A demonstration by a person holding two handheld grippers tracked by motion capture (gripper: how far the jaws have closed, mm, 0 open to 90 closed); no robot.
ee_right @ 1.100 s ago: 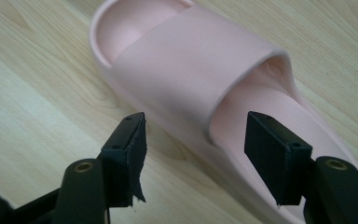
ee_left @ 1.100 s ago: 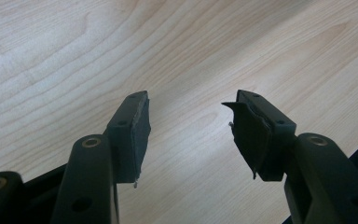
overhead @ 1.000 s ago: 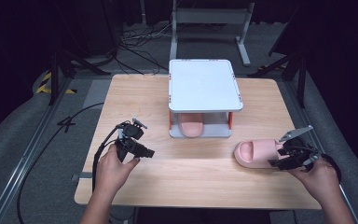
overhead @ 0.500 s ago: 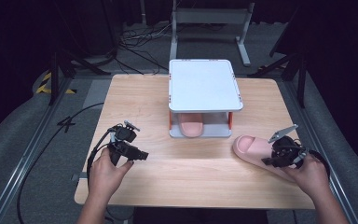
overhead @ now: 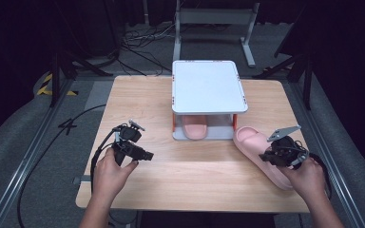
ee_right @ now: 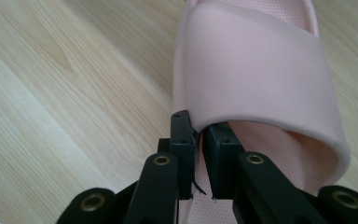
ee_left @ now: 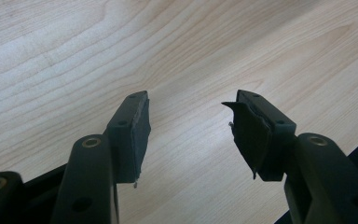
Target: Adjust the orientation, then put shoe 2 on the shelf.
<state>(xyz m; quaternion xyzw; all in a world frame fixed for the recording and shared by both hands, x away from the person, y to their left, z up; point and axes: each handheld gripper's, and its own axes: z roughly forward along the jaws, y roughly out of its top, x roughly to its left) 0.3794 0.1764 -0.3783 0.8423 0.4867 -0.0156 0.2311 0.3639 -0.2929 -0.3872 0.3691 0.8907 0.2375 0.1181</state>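
At a pale wooden table (overhead: 195, 175), we see a person working a black two-jaw gripper in each hand. The right gripper (ee_right: 198, 135) has its jaws pinched nearly together on the edge of the broad strap of a soft pink rubber slide sandal (ee_right: 261, 79), one jaw outside the strap and one tucked under it. From the high view, that sandal (overhead: 254, 142) lies on the table's right side, toe end just beside the right leg of a small white two-tier rack with orange posts (overhead: 208, 85), while the right gripper (overhead: 271, 156) sits over its middle, held by the right hand (overhead: 304, 173). A second pink sandal (overhead: 195, 127) rests on the rack's lower level, under the flat white top (we cannot tell whether it touches the posts). On the left side, the left hand (overhead: 111, 168) holds the left gripper (overhead: 145, 154) low above bare wood, well apart from the rack. Its own camera shows the left gripper (ee_left: 189, 123) with jaws spread wide, nothing between the pads (ee_left: 142, 135), only wood grain beneath.
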